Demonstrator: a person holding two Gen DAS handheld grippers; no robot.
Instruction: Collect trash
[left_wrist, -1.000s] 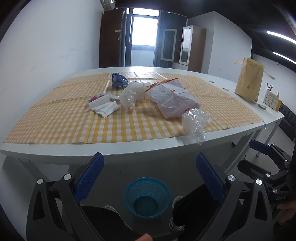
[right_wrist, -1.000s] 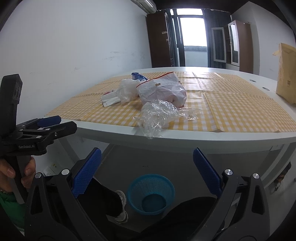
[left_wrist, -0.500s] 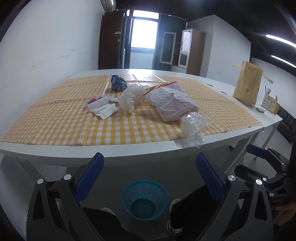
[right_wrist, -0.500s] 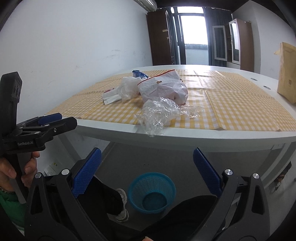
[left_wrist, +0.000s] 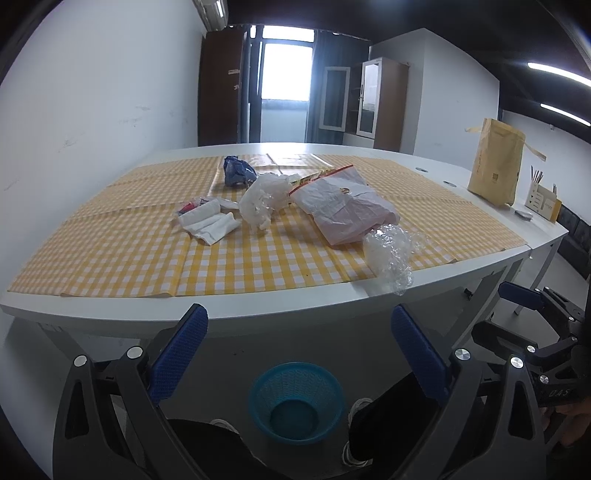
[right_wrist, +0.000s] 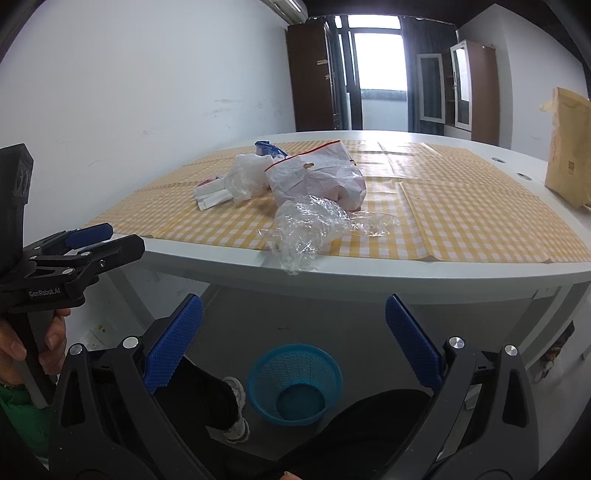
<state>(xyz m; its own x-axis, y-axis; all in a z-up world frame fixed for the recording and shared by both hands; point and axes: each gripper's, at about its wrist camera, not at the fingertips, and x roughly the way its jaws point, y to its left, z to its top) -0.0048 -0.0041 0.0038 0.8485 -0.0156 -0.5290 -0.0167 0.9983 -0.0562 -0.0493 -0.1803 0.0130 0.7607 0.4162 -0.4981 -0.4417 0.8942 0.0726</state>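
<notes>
Right wrist view: crumpled clear plastic wrap (right_wrist: 308, 227) at table edge, dead ahead above right gripper (right_wrist: 293, 338), nearer than left gripper (left_wrist: 299, 349); both jaws wide, empty.

Bright window (left_wrist: 284, 70) backlight, sharp, fisheye-warped edges.

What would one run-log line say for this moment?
phase: approach | left gripper: open, empty | right gripper: open, empty | trash: on table | blue basket: on floor
</notes>
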